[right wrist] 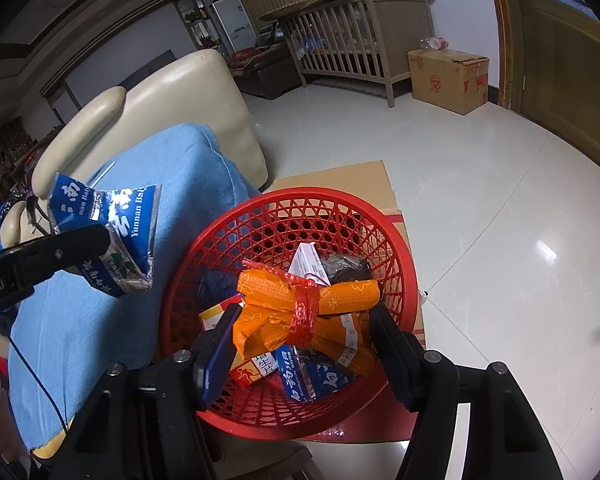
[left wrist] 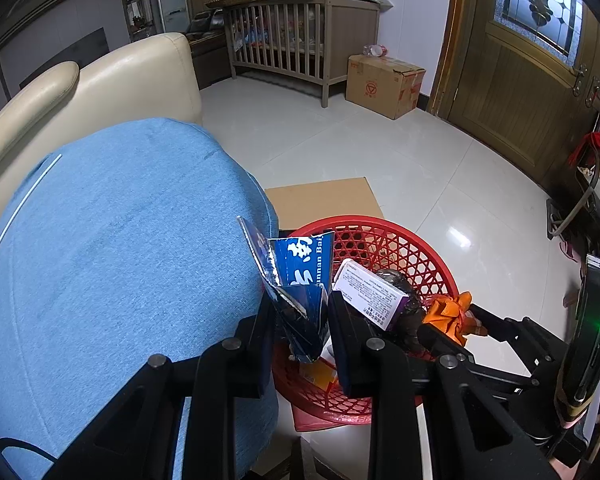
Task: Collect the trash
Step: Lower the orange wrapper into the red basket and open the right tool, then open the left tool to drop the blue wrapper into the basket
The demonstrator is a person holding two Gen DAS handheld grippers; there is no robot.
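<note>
Between the fingers of the left gripper (left wrist: 300, 320) a torn blue wrapper (left wrist: 298, 280) is pinched near its lower end, so that its open upper part stands free above the jaws. It is held level with the near rim of the red basket (right wrist: 400, 264), over the seam between the basket and the blue cushion (left wrist: 120, 260), presumably so that it can be released into the basket with a short move to the right. An orange bundle (right wrist: 300, 304) tied with a red ribbon is flanked by the fingers of the right gripper (right wrist: 304, 344); the fingers are spread at either side of it, and whether their pads touch it cannot be told, so it is judged either just released or about to be let go. The bundle rests on other trash already collected: a white and purple box (left wrist: 370, 294), a dark crumpled bag (right wrist: 348, 266) and a second blue wrapper (right wrist: 316, 376). The basket stands on flat cardboard (right wrist: 340, 178) on the tiled floor (right wrist: 500, 200), pressed close against the cushion, which lies on a cream armchair (right wrist: 188, 96). Open floor is available to the right and beyond the basket; on the left side the cushion limits travel, and the right gripper occupies the basket mouth, so little room is left there for the left gripper.
</note>
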